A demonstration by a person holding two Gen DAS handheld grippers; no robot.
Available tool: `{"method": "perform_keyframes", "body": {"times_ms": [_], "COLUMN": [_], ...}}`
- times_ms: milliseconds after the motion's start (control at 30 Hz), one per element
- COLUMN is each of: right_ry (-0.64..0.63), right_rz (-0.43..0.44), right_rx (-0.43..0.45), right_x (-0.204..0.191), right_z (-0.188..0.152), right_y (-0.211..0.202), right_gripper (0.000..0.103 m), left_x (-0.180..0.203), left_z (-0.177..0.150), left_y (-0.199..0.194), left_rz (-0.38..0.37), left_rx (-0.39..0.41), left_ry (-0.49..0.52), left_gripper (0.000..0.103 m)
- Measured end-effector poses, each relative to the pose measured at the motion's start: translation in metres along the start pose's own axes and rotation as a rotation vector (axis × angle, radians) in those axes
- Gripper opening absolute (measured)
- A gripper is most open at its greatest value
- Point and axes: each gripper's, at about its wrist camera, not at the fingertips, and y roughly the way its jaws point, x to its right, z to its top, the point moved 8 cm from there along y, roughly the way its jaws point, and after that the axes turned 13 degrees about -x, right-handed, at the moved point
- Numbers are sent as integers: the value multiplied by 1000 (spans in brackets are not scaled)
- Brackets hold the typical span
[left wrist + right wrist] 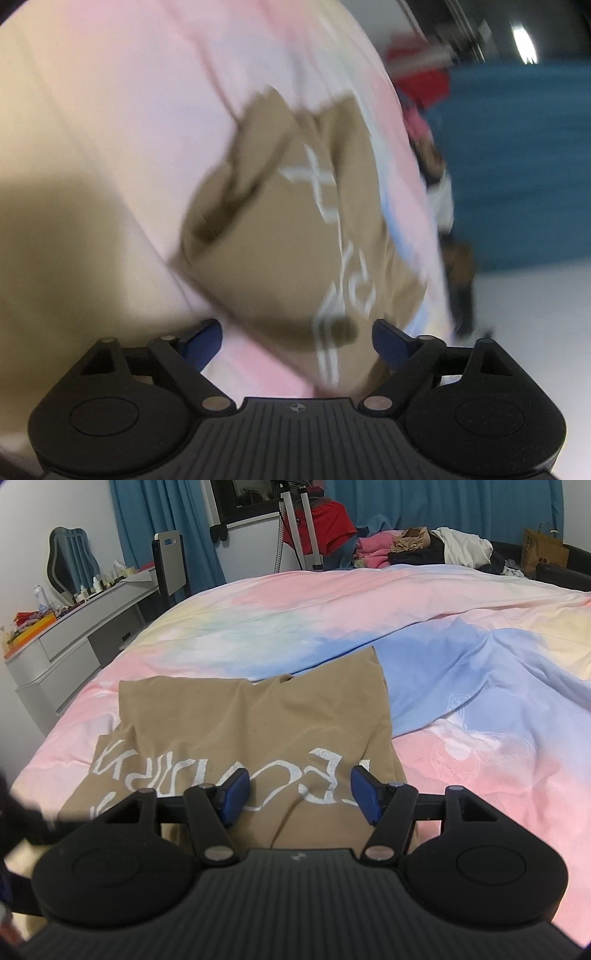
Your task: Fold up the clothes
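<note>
Bed with pastel pink-blue-yellow cover is filling both views; a heap of other clothes is sitting at its far edge, well apart from the work. Tan shirt with white lettering is lying on the cover already partly folded: a panel is doubled over across its far portion, leaving a roughly rectangular shape whose long axis is running left-right across the right wrist view. Right gripper is hovering low over the shirt's near part, fingers apart, holding nothing, the lettering showing between them; the shirt is stretching forward and leftward from it. Left gripper is showing a motion-blurred view, the same shirt just ahead of its fingers, which are spread wide and empty. Judgement: both grippers are close to the near part, right more squarely over it; whether another fold is due or this one is final, the frames are not settling.
</note>
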Motion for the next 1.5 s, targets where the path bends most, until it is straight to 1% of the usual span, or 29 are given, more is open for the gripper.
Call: {"method": "perform_keyframes", "body": {"times_ms": [33, 100, 167, 200, 300, 333, 400, 467, 533, 567, 633, 700, 733, 833, 900, 1033, 1133, 1233, 1267, 1300, 1333, 1367, 1433, 1500], "right_ry": [0, 0, 0, 0, 9, 18, 55, 104, 177, 224, 318, 416, 465, 617, 708, 955, 1034, 1074, 1077, 1072, 1066, 1061, 1052, 1049], "right_rz": [-1, -2, -3, -4, -5, -2, 53, 169, 336, 418, 562, 691, 726, 789, 846, 832, 758, 675, 652, 641, 639, 638, 631, 642], "right_rx": [0, 1, 1, 2, 15, 24, 57, 90, 80, 48, -72, -202, -268, -375, -360, -238, -175, -115, -92, -78, -61, -44, -3, 36], "right_x": [0, 0, 0, 0, -1, -2, -6, -13, -22, -25, -32, -36, -36, -30, -24, 15, 41, 58, 62, 63, 62, 59, 57, 58], "right_z": [0, 0, 0, 0, 2, 3, 6, 9, 6, 2, -11, -28, -36, -51, -51, -52, -56, -57, -56, -54, -52, -50, -46, -38], "right_y": [0, 0, 0, 0, -5, -9, -24, -44, -61, -65, -63, -50, -41, -17, -9, 3, 10, 12, 12, 10, 7, 3, -10, -28], "right_gripper": [63, 63, 63, 63, 63, 64, 64, 64, 65, 65, 66, 66, 66, 66, 66, 73, 73, 71, 62, 59, 49, 41, 37, 36], "left_x": [-3, -9, -13, -14, -7, -5, -1, 5, 11, 15, 21, 26, 28, 30, 28, 29, 31, 34, 35, 36, 38, 42, 54, 69], "left_z": [4, 11, 15, 16, 14, 14, 13, 11, 9, 8, 6, 4, 5, 6, 6, 10, 10, 10, 9, 8, 7, 6, 2, -2], "left_y": [-1, -4, -6, -5, -10, -12, -15, -19, -22, -23, -25, -27, -26, -27, -30, -33, -33, -35, -35, -36, -36, -37, -40, -45], "left_rz": [-12, -7, -2, -2, 1, 2, 3, -10, -33, -44, -65, -84, -89, -107, -122, -156, -161, -165, -165, -164, -163, -157, -151, -155], "left_rx": [21, 70, 100, 109, 139, 149, 169, 187, 200, 206, 215, 223, 224, 226, 226, 232, 237, 241, 242, 242, 242, 238, 225, 212], "left_ry": [-23, -51, -69, -72, -34, -21, 5, 29, 51, 63, 79, 90, 92, 90, 85, 78, 92, 104, 108, 112, 118, 135, 186, 200], "left_gripper": [81, 65, 58, 52, 39, 37, 28, 25, 23, 22, 22, 21, 21, 21, 21, 20, 20, 20, 20, 20, 20, 20, 20, 20]}}
